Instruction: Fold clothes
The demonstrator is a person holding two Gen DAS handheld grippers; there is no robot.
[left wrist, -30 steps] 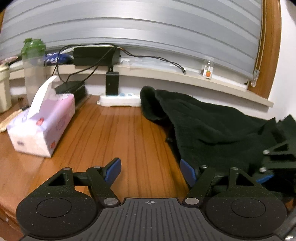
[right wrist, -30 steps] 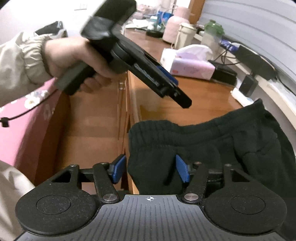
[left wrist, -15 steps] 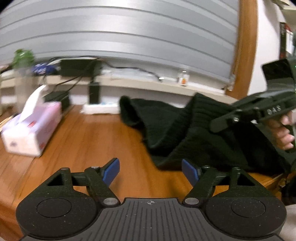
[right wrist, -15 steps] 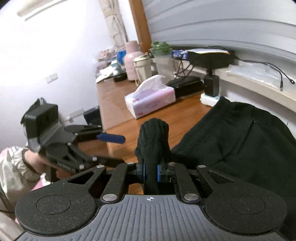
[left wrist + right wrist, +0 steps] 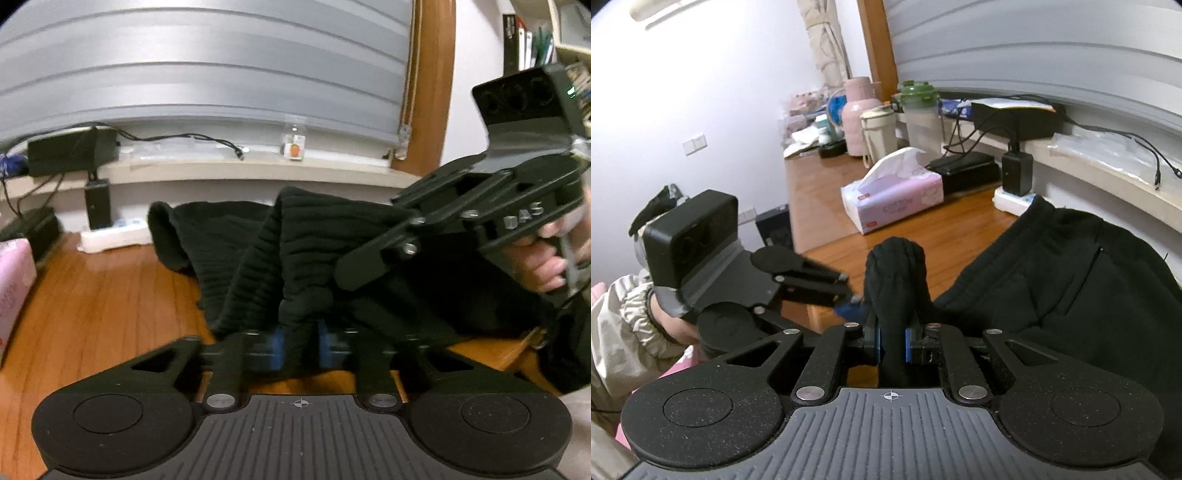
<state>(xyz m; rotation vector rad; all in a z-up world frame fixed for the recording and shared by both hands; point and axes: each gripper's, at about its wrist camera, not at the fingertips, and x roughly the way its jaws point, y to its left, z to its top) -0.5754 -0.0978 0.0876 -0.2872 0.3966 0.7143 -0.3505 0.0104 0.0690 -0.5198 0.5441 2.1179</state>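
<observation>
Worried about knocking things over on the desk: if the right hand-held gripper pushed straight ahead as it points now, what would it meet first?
Probably the tissue box, past the black garment bunched in the right hand-held gripper, with bare wooden desk between them. Depth is uncertain.

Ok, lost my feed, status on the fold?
Left gripper just closed on black trousers. Right gripper shut on same. Tissue box beside, clear.

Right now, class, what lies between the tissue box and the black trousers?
Only bare wooden desk separates the tissue box from the black trousers, in the right wrist view.
</observation>
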